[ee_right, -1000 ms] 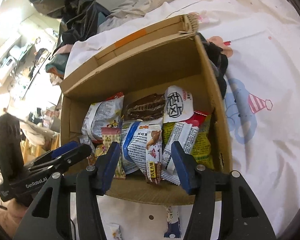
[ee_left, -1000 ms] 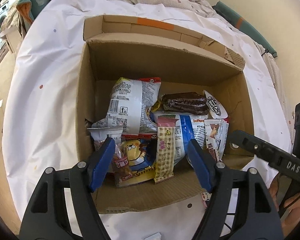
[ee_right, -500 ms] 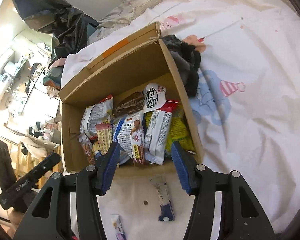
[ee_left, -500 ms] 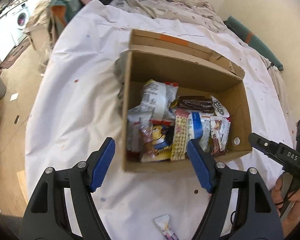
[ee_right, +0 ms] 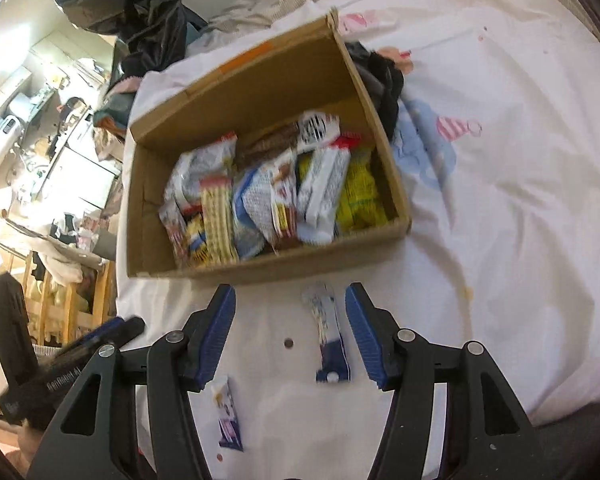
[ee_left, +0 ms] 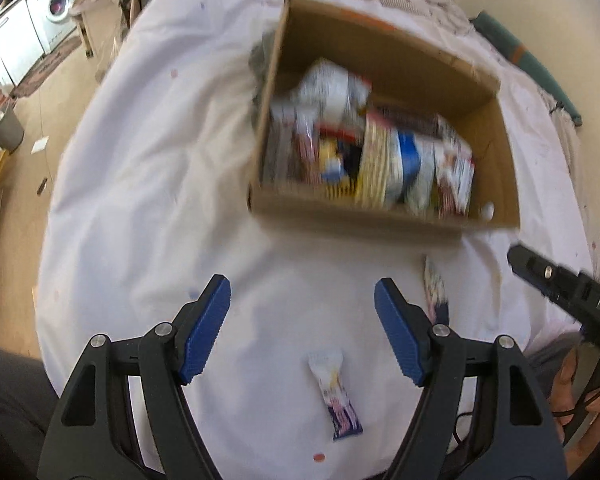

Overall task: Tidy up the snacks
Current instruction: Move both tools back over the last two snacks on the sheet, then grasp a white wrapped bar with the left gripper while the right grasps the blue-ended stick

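A cardboard box stands on a white sheet, packed with several upright snack packets. Two small white-and-blue snack packets lie loose on the sheet in front of it. One lies below my left gripper, which is open and empty. The other lies between the blue pads of my right gripper, which is open and empty above it. Each gripper shows in the other view, the right one and the left one.
The white sheet covers a bed, with a cartoon print to the right of the box. Dark clothing lies against the box's right side. A cluttered room and floor lie beyond the bed's left edge.
Both grippers have pulled back from the box toward the near edge of the bed. The two loose packets have come into full view. Both stay open.
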